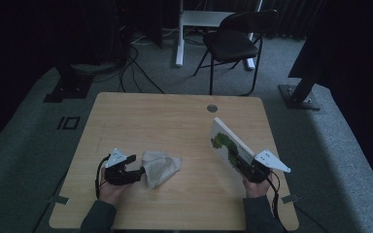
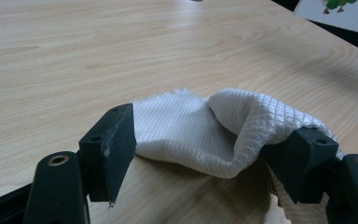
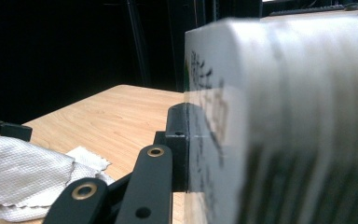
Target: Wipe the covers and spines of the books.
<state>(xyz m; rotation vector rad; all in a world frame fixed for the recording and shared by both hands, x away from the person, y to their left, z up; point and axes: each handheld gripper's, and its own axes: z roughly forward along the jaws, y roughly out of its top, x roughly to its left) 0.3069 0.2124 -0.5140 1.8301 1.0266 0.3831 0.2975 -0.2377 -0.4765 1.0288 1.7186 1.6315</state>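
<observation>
High view: left gripper [image 1: 137, 171] at near-left of counter [image 1: 175, 116], tips at crumpled white cloth [image 1: 161, 166]; right gripper [image 1: 245, 168] at near-right, clamped on tilted white book [image 1: 229, 144] with green picture.
Left gripper view: jaws spread wide, cloth [image 2: 214, 130] lying between them on counter, draped against both pads.
Right gripper view: jaw pressed flat against book [image 3: 279, 121]; cloth [image 3: 32, 177] far left.

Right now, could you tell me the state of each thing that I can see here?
Left claw: open, cloth between its jaws.
White cloth: crumpled, lying on the table.
Right claw: shut on the book.
Book: closed, held tilted above the table.
Folding chair: unfolded, unoccupied.
</observation>
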